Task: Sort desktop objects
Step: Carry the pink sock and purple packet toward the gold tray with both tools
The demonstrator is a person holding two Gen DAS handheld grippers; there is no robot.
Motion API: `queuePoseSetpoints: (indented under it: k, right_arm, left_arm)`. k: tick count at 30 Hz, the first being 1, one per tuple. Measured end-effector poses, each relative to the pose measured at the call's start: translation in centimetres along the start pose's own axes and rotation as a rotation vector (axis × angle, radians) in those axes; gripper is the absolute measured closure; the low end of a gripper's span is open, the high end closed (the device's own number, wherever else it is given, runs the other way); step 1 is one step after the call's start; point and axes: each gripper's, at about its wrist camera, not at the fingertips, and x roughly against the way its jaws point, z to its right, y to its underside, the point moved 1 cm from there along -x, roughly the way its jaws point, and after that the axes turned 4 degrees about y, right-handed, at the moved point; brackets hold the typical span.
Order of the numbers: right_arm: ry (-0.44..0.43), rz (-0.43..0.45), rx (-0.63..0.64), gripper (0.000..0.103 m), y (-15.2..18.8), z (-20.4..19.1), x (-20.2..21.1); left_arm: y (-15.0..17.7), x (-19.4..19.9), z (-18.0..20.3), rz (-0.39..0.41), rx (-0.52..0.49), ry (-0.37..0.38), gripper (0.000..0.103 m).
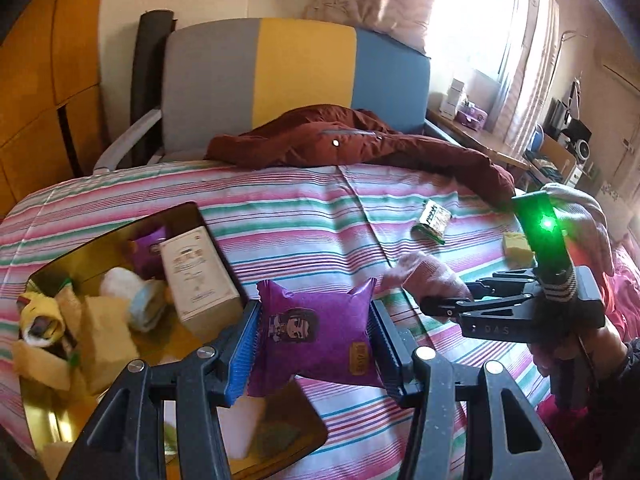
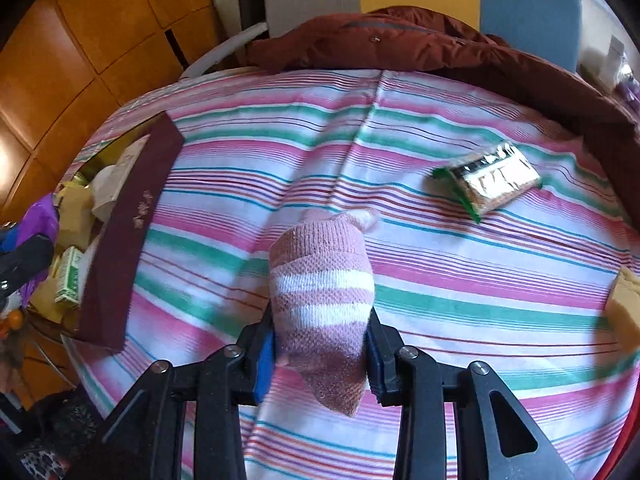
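My left gripper (image 1: pixel 314 340) is shut on a purple snack packet (image 1: pixel 316 332) and holds it above the near right edge of a gold-lined box (image 1: pixel 48 392). The box holds a white carton (image 1: pixel 198 272), socks, yellow sponges and another purple packet. My right gripper (image 2: pixel 322 340) is shut on a pink-and-white striped sock (image 2: pixel 324 296) held above the striped bedsheet; it shows in the left wrist view (image 1: pixel 448 306) with the sock (image 1: pixel 424 276). In the right wrist view the box's maroon wall (image 2: pixel 128 236) lies to the left.
A green-and-silver snack packet (image 2: pixel 490 180) and a yellow sponge (image 2: pixel 624 304) lie on the striped sheet (image 2: pixel 460 300) to the right. A dark red jacket (image 1: pixel 352 140) lies at the far edge before a grey, yellow and blue chair (image 1: pixel 296 68). Wooden cabinets stand left.
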Motion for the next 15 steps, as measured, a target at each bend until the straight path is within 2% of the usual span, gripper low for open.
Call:
queuePoseSetpoints:
  k: [6, 9, 15]
  right_arm:
    - [-0.037, 0.036, 0.028, 0.066, -0.4, -3.4, 1.5]
    - [0.015, 0.028, 0.047, 0.066, -0.6, -4.7, 1.2]
    - [-0.038, 0.058, 0.036, 0.067, -0.9, -6.3, 2.5]
  left_arm:
    - [0.7, 1.2, -1.7, 0.014, 0.035, -0.015, 0.050]
    - [1.2, 1.6, -3.1, 0.012, 0.076, -0.005, 0.050]
    - [2.0, 3.3, -5.2, 0.039, 0.114, -0.025, 0.050]
